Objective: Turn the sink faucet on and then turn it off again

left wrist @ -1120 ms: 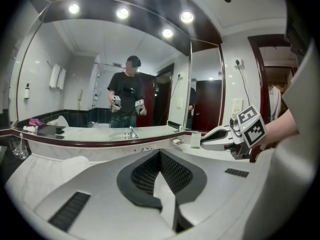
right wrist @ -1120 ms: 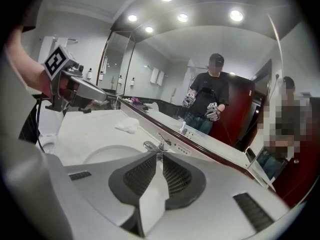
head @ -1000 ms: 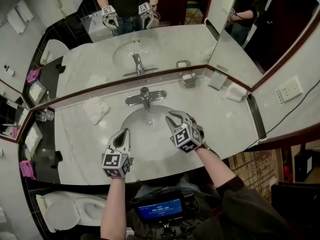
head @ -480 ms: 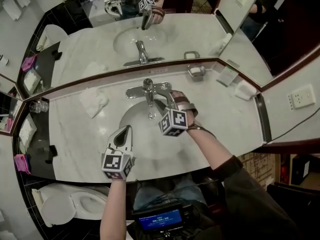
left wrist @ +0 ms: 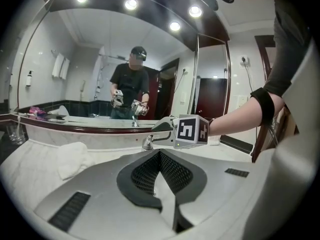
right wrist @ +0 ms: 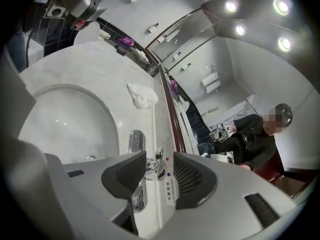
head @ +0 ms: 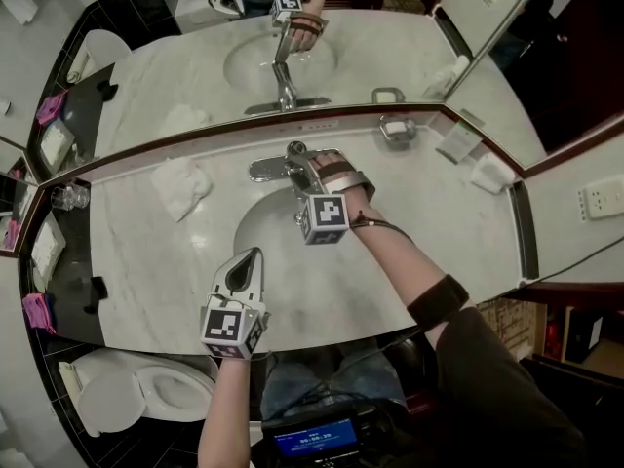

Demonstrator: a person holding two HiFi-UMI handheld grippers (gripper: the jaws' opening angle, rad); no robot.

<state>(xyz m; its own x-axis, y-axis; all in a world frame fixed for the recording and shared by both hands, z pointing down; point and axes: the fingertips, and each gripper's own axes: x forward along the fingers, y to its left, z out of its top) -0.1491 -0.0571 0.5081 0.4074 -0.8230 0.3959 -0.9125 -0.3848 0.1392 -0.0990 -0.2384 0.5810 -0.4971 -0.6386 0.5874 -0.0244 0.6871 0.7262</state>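
Observation:
The chrome faucet (head: 290,156) stands on its plate behind the oval basin (head: 255,230). My right gripper (head: 304,171) reaches over the basin to it, rolled on its side. In the right gripper view its jaws (right wrist: 160,157) have just been opening and stand apart, with the faucet's handle (right wrist: 151,167) in the gap; I see neither pad pressing on it. My left gripper (head: 251,258) hovers over the basin's near rim, shut and empty. In the left gripper view its fingers (left wrist: 160,156) meet, and the faucet (left wrist: 147,143) shows beyond them.
A crumpled white towel (head: 181,185) lies on the marble counter left of the basin. A soap dish (head: 395,128) sits at the back right, under the mirror (head: 292,57). A glass (head: 66,199) stands at the far left. A toilet (head: 146,398) is below the counter.
My right gripper has moved from over the basin up to the faucet, rolling onto its side and spreading its jaws wider. The left gripper has sunk slightly.

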